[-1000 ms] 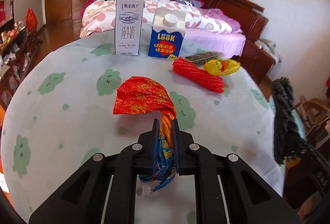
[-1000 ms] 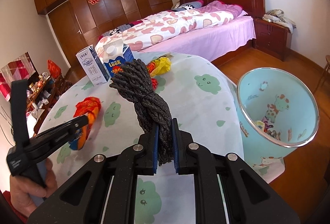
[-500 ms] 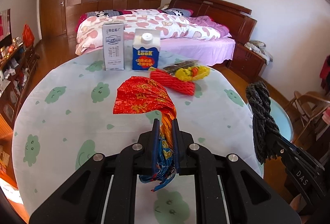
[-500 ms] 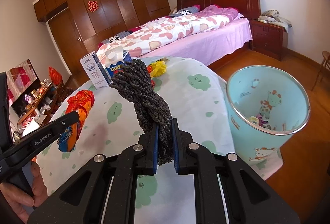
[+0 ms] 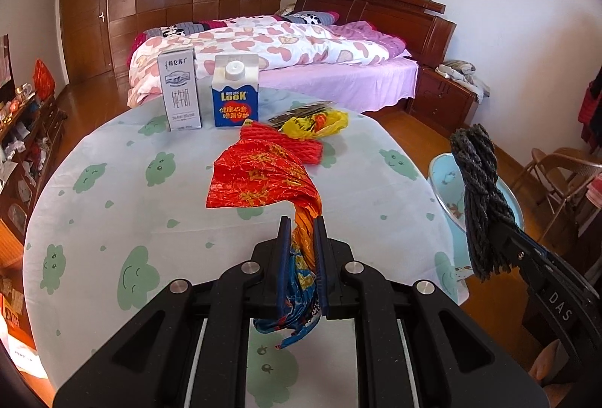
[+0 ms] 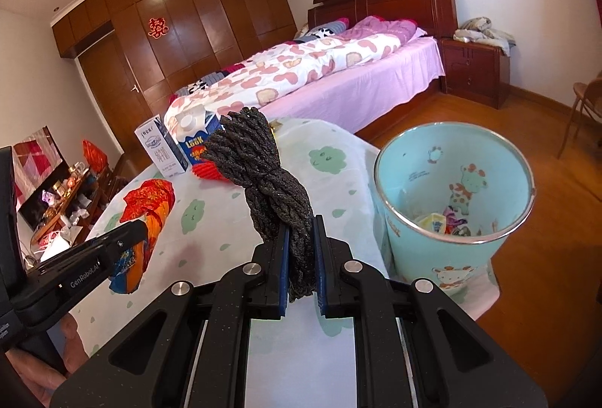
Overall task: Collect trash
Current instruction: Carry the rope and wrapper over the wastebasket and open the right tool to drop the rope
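Between my left tongs: left gripper (image 5: 303, 220) pinches the red foil wrapper (image 5: 259, 178), which hangs above the table (image 5: 113, 212).
Between my right tongs: right gripper (image 6: 301, 220) clamps the dark rope bundle (image 6: 263, 175) beside the bin.
Bin: I see the blue wastebasket (image 6: 414, 250) holding several crumpled wrappers (image 6: 444, 222).
Table: milk carton (image 5: 180, 88), blue carton (image 5: 236, 92), red rope bundle (image 5: 297, 141), yellow wrapper (image 5: 316, 122).

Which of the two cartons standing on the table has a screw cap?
The blue-and-white carton marked LOOK, with a white round cap; the taller grey-white milk carton beside it has a flat, capless top.
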Demonstrator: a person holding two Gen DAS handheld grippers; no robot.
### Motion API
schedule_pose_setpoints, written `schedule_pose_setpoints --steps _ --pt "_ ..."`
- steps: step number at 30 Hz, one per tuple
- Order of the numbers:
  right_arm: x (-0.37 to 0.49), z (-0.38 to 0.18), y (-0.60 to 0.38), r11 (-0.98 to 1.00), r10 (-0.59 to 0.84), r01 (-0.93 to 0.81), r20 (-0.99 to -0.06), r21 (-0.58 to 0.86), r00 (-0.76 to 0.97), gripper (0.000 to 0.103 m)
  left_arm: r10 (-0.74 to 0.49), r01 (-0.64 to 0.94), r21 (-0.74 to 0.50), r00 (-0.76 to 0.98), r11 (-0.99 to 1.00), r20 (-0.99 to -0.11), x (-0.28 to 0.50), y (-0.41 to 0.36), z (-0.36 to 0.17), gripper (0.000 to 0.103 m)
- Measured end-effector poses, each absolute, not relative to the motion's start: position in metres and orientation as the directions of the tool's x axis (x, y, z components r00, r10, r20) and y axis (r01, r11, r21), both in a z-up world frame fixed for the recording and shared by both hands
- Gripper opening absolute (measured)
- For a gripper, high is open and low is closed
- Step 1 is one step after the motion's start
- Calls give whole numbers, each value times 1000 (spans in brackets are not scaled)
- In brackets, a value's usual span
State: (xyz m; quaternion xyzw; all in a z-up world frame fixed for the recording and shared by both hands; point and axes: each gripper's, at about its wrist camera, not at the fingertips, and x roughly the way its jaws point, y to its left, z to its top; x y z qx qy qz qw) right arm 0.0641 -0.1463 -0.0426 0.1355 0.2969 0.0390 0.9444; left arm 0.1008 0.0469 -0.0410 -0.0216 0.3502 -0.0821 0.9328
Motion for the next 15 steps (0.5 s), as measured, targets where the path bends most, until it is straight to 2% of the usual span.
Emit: schedule_pose_setpoints --steps 15 --pt "62 -30 -181 955 96 67 -515 288 852 13 -196 186 -84 751 979 -630 100 19 -30 12"
